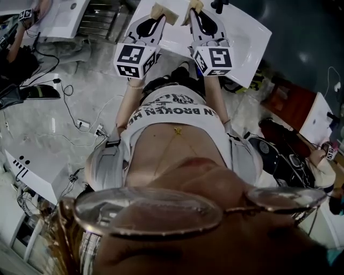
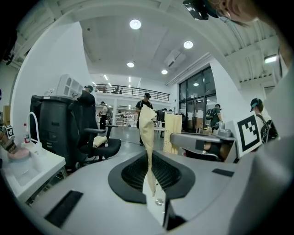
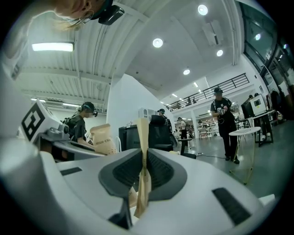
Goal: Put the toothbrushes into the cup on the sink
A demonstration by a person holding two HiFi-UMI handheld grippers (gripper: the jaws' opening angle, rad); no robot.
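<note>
No toothbrush and no cup shows in any view. In the head view both grippers are held side by side in front of the person's body, at the near edge of a white sink top with a dark faucet. My left gripper has its tan pads pressed together with nothing between them, as the left gripper view also shows. My right gripper is likewise shut and empty in the right gripper view. Each gripper view shows the other gripper's marker cube beside it.
A second white sink top stands at the upper left, a white unit at the lower left. Cables and a power strip lie on the floor. A black office chair, a brown paper bag and several standing people fill the hall.
</note>
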